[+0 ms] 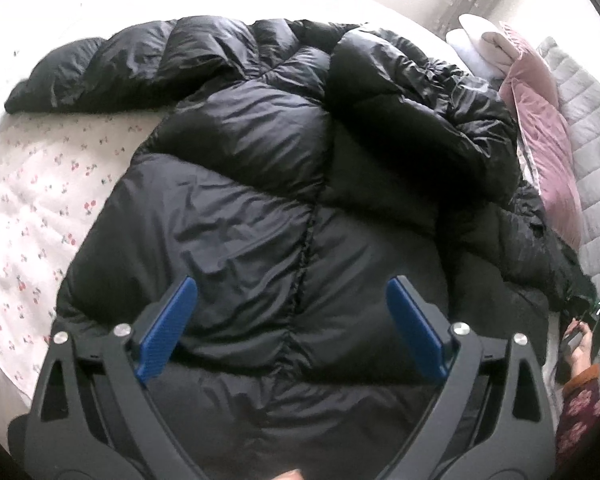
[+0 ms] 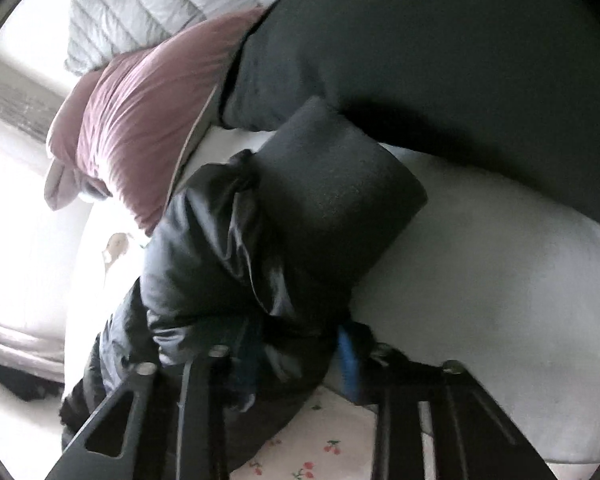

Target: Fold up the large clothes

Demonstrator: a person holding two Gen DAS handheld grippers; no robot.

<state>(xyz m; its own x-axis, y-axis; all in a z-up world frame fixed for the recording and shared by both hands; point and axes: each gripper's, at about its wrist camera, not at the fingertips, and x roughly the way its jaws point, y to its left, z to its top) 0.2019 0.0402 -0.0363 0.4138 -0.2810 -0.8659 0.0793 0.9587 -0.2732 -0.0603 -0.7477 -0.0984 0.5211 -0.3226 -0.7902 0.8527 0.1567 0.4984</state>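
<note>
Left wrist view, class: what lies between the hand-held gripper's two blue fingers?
Only the black puffer jacket, its centre seam running between the open fingers; left wrist view.

One black puffer jacket [image 1: 284, 184] lies on one bed [image 1: 32, 208] with a cherry-print sheet. Two hand-held grippers show: the left hand-held gripper [image 1: 292, 320] and the right hand-held gripper [image 2: 300, 356]. One pink pillow [image 1: 540, 128], one grey quilted cover [image 1: 596, 152], and one dark cushion [image 2: 332, 184] are visible.
</note>
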